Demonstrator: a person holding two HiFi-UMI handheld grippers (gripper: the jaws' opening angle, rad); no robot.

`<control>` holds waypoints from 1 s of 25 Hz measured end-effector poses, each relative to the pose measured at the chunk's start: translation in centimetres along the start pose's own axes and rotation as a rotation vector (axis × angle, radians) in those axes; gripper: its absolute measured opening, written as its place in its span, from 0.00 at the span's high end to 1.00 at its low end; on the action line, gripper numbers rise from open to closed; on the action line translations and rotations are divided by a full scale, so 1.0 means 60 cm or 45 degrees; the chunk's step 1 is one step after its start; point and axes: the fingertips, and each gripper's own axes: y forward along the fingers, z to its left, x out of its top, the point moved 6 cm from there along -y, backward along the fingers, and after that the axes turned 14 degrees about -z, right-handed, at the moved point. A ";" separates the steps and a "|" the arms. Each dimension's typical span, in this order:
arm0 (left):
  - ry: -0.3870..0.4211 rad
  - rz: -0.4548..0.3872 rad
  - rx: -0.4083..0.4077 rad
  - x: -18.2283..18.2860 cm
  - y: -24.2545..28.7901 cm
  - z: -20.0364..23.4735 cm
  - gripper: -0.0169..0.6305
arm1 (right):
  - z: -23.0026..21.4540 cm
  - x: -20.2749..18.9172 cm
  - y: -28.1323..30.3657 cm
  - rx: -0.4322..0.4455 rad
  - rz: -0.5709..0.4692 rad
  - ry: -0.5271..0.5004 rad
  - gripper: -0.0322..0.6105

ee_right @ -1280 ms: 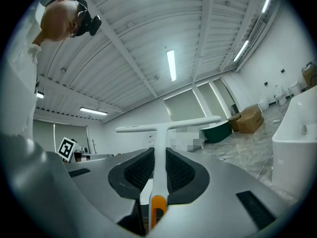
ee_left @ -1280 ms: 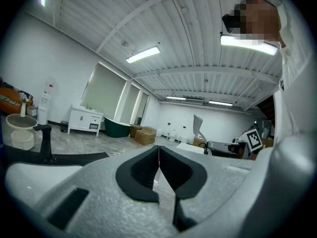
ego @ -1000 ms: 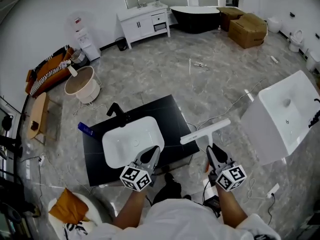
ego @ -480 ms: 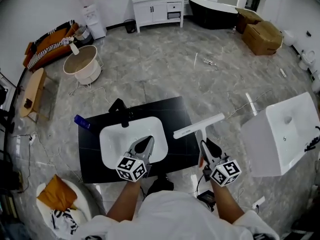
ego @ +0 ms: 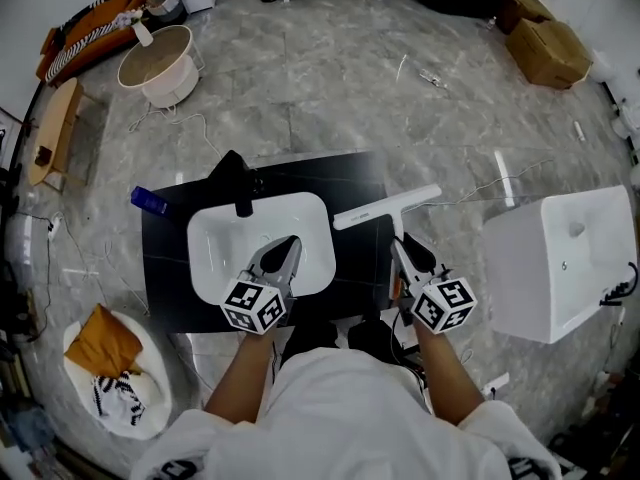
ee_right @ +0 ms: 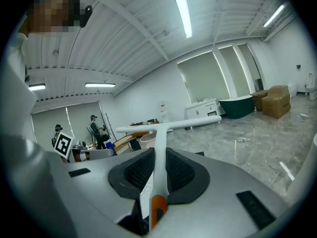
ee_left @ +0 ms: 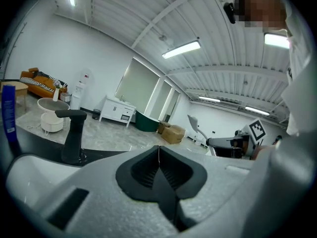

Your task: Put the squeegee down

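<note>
Right now my R tool (ego: 407, 255) pinches the squeegee (ego: 386, 208) by its handle, blade in the air across the R edge of the black surface (ego: 165, 268), beside the sink (ego: 225, 238). L tool (ego: 282, 260) is pressed together w/ nothing in it, over the sink.

Looking steeply down from the head, close over the left gripper (ego: 285, 251) and right gripper (ego: 400, 248), with the black faucet (ego: 238, 183) just ahead of the left one. Riding low behind each gripper's jaws, facing forward along them, on the right along the squeegee (ee_right: 159, 148) too. Shared by both gripper views: white vanity cabinet (ee_left: 116, 114), dark bathtub (ee_left: 146, 122); by head and left: the faucet.
</note>
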 end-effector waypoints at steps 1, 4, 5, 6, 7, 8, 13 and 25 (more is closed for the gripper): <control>-0.002 0.004 0.018 -0.005 0.000 0.000 0.95 | -0.005 -0.007 0.008 0.013 0.027 0.013 0.83; -0.005 0.011 0.076 -0.015 0.004 0.004 0.95 | -0.023 -0.031 0.034 0.040 0.103 0.054 0.83; -0.010 0.007 0.102 -0.017 0.005 0.006 0.95 | -0.029 -0.039 0.046 0.046 0.130 0.062 0.83; -0.015 0.002 0.127 -0.020 0.006 0.007 0.95 | -0.035 -0.047 0.058 0.052 0.157 0.070 0.83; -0.020 0.000 0.149 -0.023 0.005 0.007 0.95 | -0.040 -0.056 0.070 0.057 0.183 0.081 0.83; -0.023 0.003 0.167 -0.027 0.005 0.007 0.95 | -0.044 -0.065 0.081 0.058 0.207 0.096 0.83; -0.054 0.032 0.228 -0.060 -0.002 0.014 0.95 | -0.060 -0.110 0.114 0.021 0.306 0.155 0.83; -0.123 0.090 0.199 -0.109 0.026 0.026 0.95 | -0.083 -0.182 0.175 -0.107 0.516 0.091 0.83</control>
